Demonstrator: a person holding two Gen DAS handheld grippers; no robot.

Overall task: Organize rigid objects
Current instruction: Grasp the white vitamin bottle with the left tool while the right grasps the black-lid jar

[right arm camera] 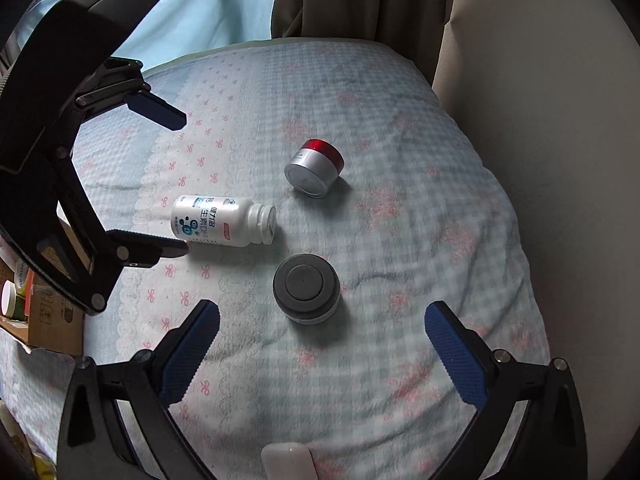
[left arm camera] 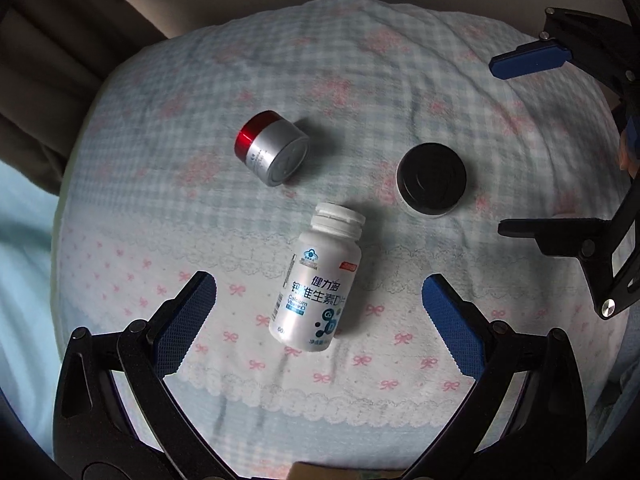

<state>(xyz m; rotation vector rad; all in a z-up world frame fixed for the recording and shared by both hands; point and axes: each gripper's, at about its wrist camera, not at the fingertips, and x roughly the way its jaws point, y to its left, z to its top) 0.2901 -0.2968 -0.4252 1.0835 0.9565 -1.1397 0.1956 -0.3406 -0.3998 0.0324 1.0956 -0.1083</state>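
Left hand-held gripper (left arm camera: 320,312) spread, empty, straddling toppled white bottle (left arm camera: 318,280), likely lining up a grasp | right hand-held gripper (right arm camera: 322,354) spread above upright black-lidded jar (right arm camera: 306,294) | red-capped jar (left arm camera: 272,148) tipped on bed (left arm camera: 400,92) | 3 items unsorted

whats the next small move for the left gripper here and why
Probably lower the left gripper straight down over the white vitamin bottle and close across its body. The bottle lies on its side on the checked blanket, already between the wide-open blue pads, nothing held. The right gripper sits open near the black-lidded jar, so the two shouldn't clash.
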